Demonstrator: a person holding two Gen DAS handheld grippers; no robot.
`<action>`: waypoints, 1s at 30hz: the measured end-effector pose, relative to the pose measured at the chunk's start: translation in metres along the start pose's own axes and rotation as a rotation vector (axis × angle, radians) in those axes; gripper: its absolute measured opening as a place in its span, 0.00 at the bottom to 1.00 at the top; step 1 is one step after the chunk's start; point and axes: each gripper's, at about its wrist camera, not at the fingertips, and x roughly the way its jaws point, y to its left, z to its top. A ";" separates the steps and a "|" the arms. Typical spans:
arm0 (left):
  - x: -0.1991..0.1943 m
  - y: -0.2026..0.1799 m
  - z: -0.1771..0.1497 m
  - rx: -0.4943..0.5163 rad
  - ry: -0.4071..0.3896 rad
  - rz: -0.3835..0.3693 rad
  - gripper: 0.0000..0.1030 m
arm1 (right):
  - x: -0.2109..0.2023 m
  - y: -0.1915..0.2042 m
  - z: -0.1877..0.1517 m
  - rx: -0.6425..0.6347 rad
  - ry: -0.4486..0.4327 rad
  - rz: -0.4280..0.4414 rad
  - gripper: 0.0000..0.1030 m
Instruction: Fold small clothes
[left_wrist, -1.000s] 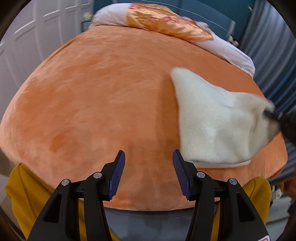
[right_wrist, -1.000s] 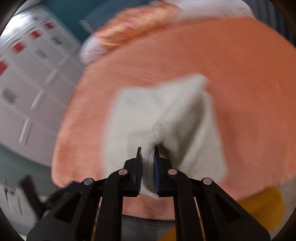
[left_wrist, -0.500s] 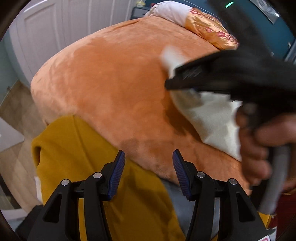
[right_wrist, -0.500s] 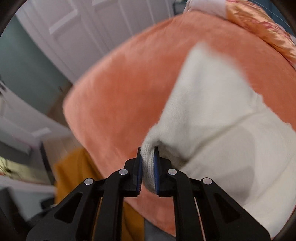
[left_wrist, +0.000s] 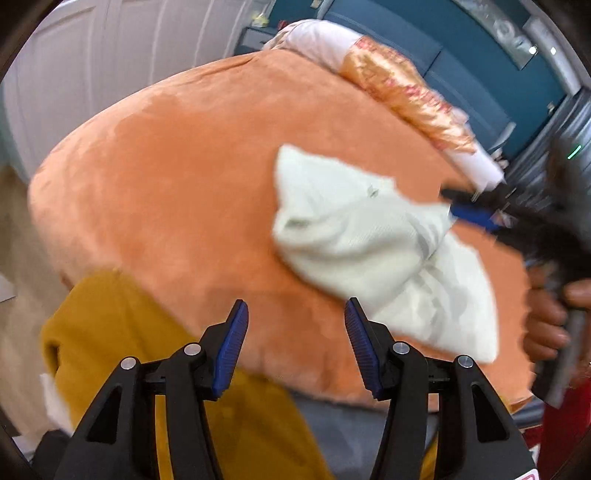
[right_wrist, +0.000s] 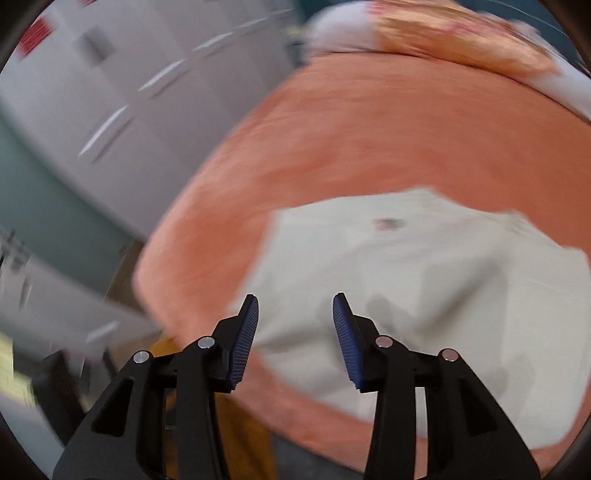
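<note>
A small cream knit garment (left_wrist: 373, 247) lies folded over on the orange bed cover (left_wrist: 177, 177), toward the right of the left wrist view. My left gripper (left_wrist: 295, 347) is open and empty, near the bed's front edge, left of the garment. In the right wrist view the garment (right_wrist: 424, 288) lies flat and blurred just ahead of my right gripper (right_wrist: 295, 336), which is open and empty above its near edge. The right gripper also shows in the left wrist view (left_wrist: 465, 206) at the garment's far right edge.
A mustard-yellow cloth (left_wrist: 122, 332) hangs over the bed's front edge below the left gripper. A white and orange patterned pillow (left_wrist: 388, 81) lies at the far end of the bed. White cupboard doors (right_wrist: 129, 74) stand to the left.
My right gripper has let go of the garment's corner and opened; the garment now lies folded over on the bed. The left gripper stays open and has swung back toward the bed.
</note>
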 end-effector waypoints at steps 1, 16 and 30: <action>0.003 -0.003 0.008 0.003 -0.008 -0.018 0.52 | 0.007 -0.014 0.009 0.032 0.010 -0.040 0.41; 0.069 -0.009 0.047 0.043 0.051 -0.097 0.65 | 0.050 0.086 0.085 -0.271 -0.065 0.029 0.00; 0.086 -0.022 0.050 0.110 0.085 -0.131 0.65 | 0.142 -0.024 0.050 -0.095 0.254 -0.239 0.33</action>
